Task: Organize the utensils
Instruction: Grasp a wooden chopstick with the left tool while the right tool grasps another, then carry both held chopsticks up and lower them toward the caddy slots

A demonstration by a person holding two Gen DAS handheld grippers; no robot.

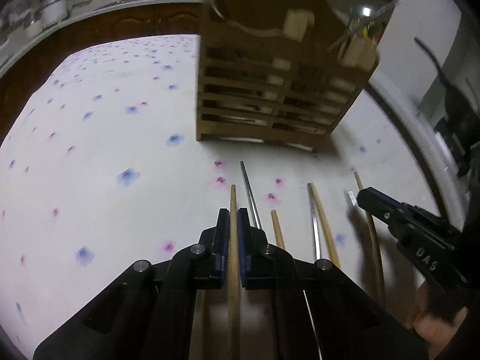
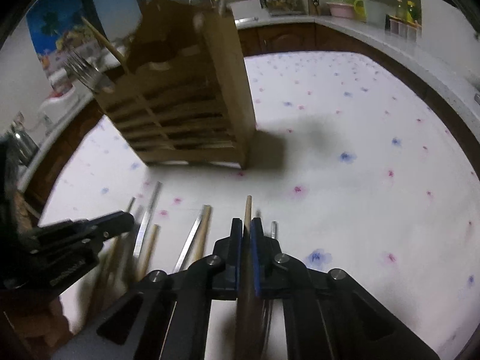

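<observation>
Several chopsticks, wooden and metal, lie in a row on the flowered cloth in front of a slatted wooden utensil holder (image 1: 264, 96) (image 2: 186, 111). My left gripper (image 1: 233, 214) is shut on a wooden chopstick (image 1: 232, 195) whose tip sticks out past the pads. My right gripper (image 2: 246, 223) is shut on another wooden chopstick (image 2: 247, 207). Each gripper shows in the other's view: the right gripper (image 1: 364, 196) at the row's right end, the left gripper (image 2: 126, 217) at its left end, blurred. Loose metal chopsticks (image 1: 249, 192) (image 2: 192, 237) and wooden ones (image 1: 277, 228) (image 2: 150, 249) lie between them.
The holder stands on the cloth-covered table (image 2: 345, 165) just beyond the chopsticks, with forks (image 2: 84, 75) and a wooden stick (image 2: 102, 42) standing in it. A kitchen counter (image 2: 360, 30) with dishes runs behind the table. A person's hand (image 1: 429, 324) grips the right tool.
</observation>
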